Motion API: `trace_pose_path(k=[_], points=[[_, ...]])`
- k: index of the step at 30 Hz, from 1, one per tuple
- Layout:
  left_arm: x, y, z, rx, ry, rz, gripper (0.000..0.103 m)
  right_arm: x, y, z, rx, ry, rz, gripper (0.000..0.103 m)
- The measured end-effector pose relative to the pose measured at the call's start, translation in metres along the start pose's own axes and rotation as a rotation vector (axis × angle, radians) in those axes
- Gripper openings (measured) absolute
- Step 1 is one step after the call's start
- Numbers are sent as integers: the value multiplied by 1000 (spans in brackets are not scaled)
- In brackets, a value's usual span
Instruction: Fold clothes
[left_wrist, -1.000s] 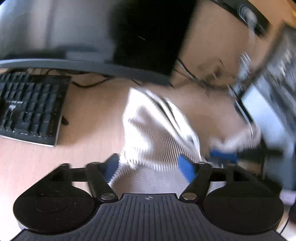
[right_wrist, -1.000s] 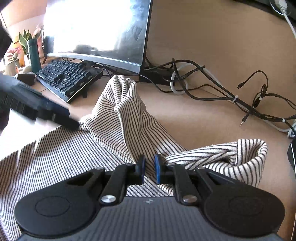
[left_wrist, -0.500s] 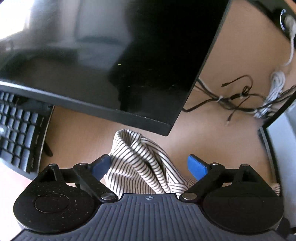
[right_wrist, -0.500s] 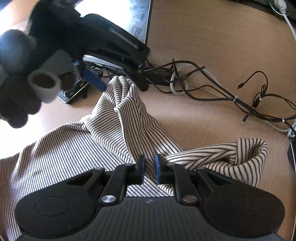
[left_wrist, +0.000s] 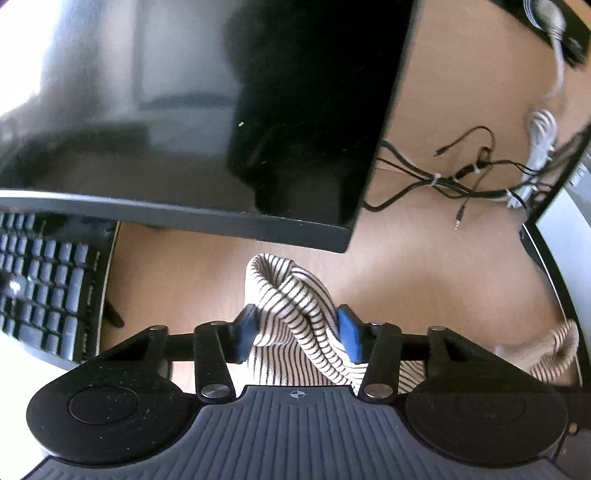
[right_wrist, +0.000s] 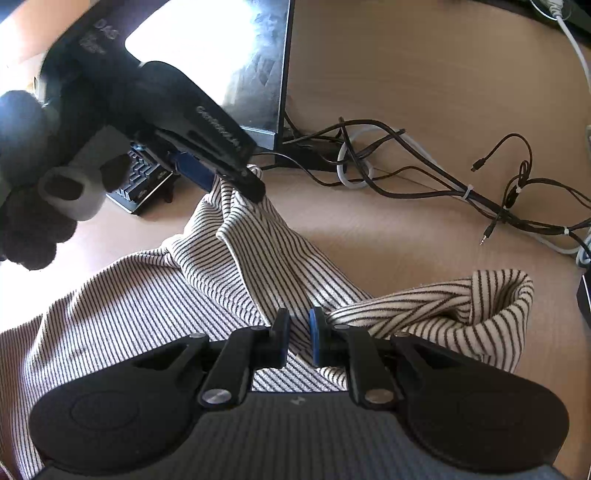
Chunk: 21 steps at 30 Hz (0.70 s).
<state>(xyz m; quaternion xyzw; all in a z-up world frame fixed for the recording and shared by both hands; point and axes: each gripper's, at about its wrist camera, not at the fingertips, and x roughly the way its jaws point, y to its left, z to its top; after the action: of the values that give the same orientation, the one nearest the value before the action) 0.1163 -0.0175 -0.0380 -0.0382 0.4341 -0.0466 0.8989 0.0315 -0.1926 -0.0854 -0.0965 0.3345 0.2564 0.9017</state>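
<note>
1. left wrist view: left gripper clenched on a bunched cuff of the striped ribbed shirt, just below the monitor edge.
2. right gripper pinches a fold of the same shirt; knit lies rumpled on the wooden desk.
3. no containers; tangled cables behind.

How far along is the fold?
Barely begun. The striped garment lies rumpled on the desk, no fold yet. In hand: the left claw pinches a bunched end, and the right claw grips the middle. Every fold remains.
</note>
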Motion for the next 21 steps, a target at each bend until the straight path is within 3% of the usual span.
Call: trace_pose_path(k=[3,4,12,19,21], points=[[-8,-4,-6,33,-25,-4,46,-2,4,1,-11,7,20,47],[-10,-3,-8,36,-30,-6,45,-2,7,1,-18,10,22,49],[-21,-6,-16,68,-77,-12,42,-6,17,5,-59,39,23,49],[-44,-13,-60,250,-192,43,40,-2,26,15,-193,59,-4,49],[-42,-12,-65,258,-191,45,40,0,29,18,-241,62,-13,49]])
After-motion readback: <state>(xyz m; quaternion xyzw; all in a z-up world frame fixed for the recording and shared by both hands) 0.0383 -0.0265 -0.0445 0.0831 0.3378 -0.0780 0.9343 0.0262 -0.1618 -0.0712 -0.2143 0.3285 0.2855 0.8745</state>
